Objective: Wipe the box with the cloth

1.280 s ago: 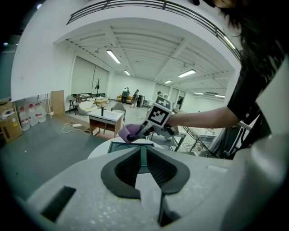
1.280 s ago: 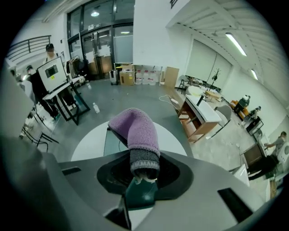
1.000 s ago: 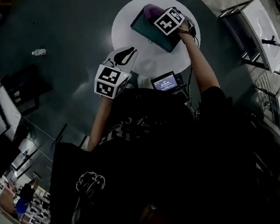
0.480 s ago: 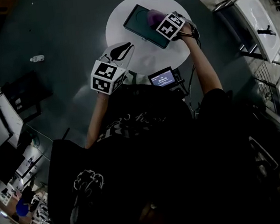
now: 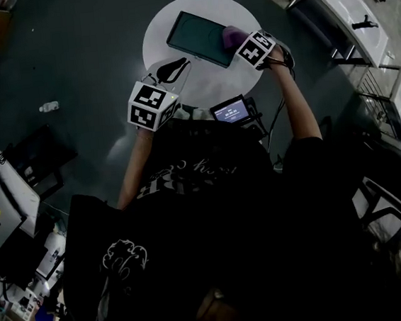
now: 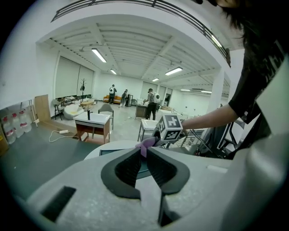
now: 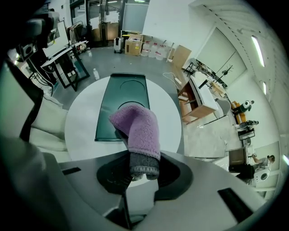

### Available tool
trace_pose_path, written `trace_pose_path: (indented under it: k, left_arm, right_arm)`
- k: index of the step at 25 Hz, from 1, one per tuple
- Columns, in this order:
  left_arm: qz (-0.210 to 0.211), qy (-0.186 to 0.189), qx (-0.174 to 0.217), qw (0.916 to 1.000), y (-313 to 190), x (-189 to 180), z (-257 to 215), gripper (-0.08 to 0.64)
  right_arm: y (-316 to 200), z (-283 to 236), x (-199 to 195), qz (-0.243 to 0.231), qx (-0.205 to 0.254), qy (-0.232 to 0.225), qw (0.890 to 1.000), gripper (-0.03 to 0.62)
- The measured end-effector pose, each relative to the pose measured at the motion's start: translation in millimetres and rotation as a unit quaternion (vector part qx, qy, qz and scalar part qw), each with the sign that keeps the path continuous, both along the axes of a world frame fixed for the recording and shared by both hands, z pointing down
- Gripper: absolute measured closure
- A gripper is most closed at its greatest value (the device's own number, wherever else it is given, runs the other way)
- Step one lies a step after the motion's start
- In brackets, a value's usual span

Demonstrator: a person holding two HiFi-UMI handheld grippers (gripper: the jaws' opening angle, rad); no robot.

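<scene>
- my right gripper (image 7: 137, 176) has its jaws clamped on the purple cloth (image 7: 137, 128), which bulges out ahead of the tips.
- the cloth sits over the right end of the dark green box (image 5: 198, 37); i can't tell whether it presses on the surface.
- the box lies flat on the round white table (image 5: 214, 83), toward its far side.
- my left gripper (image 6: 143, 152) has its jaws closed together on nothing, over the table's near left edge, apart from the box.

Bare tabletop (image 5: 214, 83) rings the box (image 5: 198, 37) — small screen (image 5: 231, 110) by near edge.
</scene>
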State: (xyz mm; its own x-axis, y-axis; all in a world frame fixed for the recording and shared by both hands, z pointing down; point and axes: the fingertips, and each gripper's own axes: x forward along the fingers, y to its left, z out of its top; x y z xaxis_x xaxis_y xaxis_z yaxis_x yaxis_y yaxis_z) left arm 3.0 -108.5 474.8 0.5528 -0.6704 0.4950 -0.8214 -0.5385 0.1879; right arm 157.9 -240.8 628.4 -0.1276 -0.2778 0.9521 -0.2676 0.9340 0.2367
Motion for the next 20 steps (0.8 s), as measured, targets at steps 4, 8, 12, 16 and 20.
trace_pose_path:
  k: [4,8,12,16,20]
  left_arm:
    - [0.011,0.003,0.000,0.9999,2.7,-8.9,0.2,0.526]
    - [0.012,0.009,0.003,0.9999,0.2,-18.8,-1.4,0.526]
    - [0.006,0.012,0.007,0.9999,-1.3,-33.9,-2.5,0.526]
    - [-0.005,0.014,0.008,0.9999,-0.7,-48.8,-3.3,0.526]
    - [-0.019,0.014,0.007,0.9997,3.0,-63.9,-4.4,0.526]
  right_arm:
    - [9.5,-5.0,3.4,0.035,-0.009,-0.014,0.999,0.491]
    - [9.6,-18.3,-9.9,0.040,0.006,-0.017,0.999,0.491]
    - [6.6,-33.3,-46.5,0.025,0.019,-0.038,0.999,0.491]
    - [2.3,-37.8,-93.7,0.005,0.021,-0.058,0.998,0.491]
    - [2.1,-32.3,-138.1,-0.019,0.015,-0.065,0.998,0.492]
